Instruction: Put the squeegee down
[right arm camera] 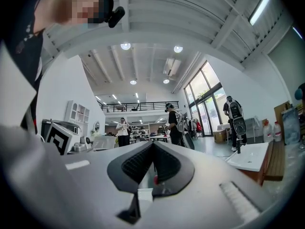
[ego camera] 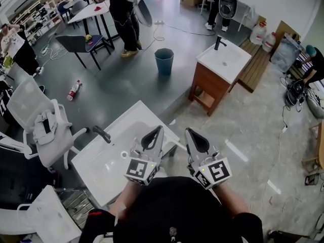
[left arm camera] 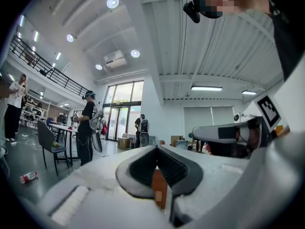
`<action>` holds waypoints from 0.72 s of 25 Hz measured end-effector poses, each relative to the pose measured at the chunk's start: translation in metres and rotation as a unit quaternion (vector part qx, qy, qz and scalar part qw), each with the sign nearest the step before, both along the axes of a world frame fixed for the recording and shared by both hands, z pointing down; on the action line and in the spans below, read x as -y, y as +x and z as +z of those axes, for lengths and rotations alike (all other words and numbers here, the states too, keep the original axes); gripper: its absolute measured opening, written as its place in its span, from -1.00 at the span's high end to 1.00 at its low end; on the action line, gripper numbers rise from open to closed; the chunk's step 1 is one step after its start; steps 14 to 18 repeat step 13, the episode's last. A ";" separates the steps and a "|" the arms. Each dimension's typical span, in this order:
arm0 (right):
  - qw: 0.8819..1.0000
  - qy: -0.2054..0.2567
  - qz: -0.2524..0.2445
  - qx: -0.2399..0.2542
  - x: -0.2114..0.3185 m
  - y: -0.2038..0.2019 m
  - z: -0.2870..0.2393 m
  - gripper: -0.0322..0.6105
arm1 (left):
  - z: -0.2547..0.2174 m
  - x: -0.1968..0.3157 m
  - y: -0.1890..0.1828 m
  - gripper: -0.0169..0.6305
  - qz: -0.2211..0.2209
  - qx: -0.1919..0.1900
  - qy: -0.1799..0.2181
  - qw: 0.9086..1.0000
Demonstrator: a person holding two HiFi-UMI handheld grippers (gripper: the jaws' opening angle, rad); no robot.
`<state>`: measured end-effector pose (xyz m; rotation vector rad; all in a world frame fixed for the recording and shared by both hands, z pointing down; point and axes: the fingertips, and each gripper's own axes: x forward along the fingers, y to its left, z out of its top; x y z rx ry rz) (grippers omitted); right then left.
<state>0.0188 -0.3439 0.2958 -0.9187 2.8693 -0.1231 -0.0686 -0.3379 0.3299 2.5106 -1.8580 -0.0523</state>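
White sink [ego camera: 101,171]: it sits near and to the left, under the two grippers. I can see nothing lying in its bowl.
Left gripper [ego camera: 160,129]: its jaws are squeezed tight together with nothing between them. It points level over the right side of the sink.
Right gripper [ego camera: 188,132]: its jaws are pressed together too, and they hold nothing. It sits just beside the left gripper, on its right.
Squeegee: I cannot see it in any view. It is not in a gripper or on the sink, and it is not on the grey floor [ego camera: 131,85] that shows.
Done so far: both grippers are empty, so I think the squeegee is out of them.
Left to do: maybe nothing, but I cannot tell where the squeegee lies.
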 end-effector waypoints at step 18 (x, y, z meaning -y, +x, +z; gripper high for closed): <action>1.000 -0.002 0.010 -0.005 0.000 0.010 0.006 0.90 | 0.001 0.001 0.007 0.94 -0.004 0.000 -0.014 1.000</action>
